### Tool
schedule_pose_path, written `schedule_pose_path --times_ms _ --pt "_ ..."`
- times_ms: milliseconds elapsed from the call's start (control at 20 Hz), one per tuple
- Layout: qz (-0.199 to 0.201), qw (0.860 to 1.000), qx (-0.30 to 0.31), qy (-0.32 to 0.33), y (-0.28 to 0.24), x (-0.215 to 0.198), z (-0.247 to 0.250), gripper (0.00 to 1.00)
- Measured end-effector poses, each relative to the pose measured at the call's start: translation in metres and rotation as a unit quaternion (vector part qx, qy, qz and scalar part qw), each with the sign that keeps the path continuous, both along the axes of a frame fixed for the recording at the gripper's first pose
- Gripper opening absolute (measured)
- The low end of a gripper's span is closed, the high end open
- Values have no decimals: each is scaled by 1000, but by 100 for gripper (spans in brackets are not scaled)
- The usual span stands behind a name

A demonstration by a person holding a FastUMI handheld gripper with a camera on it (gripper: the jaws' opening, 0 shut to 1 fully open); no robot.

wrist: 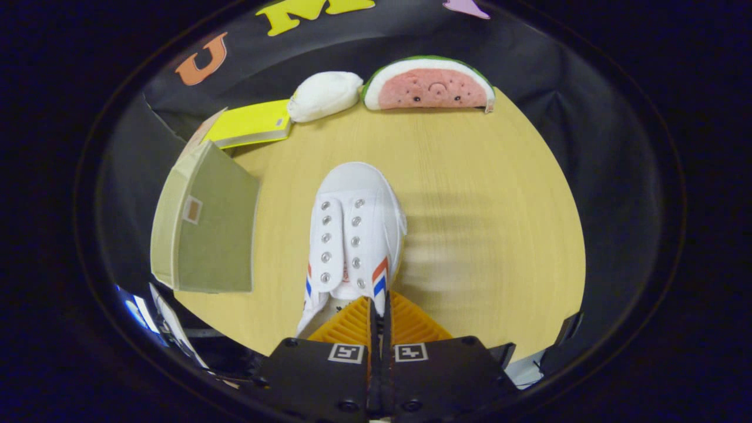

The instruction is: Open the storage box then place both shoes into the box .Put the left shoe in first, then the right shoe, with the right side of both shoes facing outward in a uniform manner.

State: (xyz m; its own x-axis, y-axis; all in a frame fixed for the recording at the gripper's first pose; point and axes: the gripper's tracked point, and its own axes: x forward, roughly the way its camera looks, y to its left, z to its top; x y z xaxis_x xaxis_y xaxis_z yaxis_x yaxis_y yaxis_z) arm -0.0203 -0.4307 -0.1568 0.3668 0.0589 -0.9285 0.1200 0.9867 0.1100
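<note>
The gripper had its jaws drawn together on the right side wall of a white canvas shoe, pinching the fabric at the collar just behind the red and blue stripes; both fingers pressed on that wall with almost no gap between them. The shoe pointed away from the gripper, toe toward the far side of the wooden worktop, its two rows of metal eyelets facing up and no laces fitted. Whether the sole rested on the worktop or was lifted clear could not be determined. To the left of the shoe, well apart from it, stood the olive-green fabric storage box, with a small label patch on its facing panel. Beyond the box lay a yellow book. A white plush touched the book's right end, and a watermelon-slice plush sat just right of it along the far edge.
</note>
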Motion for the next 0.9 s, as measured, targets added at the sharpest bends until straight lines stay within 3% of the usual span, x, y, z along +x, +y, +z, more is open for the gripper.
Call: schedule_pose_path --times_ms 250,600,900 --pt "0 998 -9 -57 34 8 34 5" --pt "38 995 -19 -93 109 21 72 5" --pt "38 995 -14 -95 190 57 64 5"
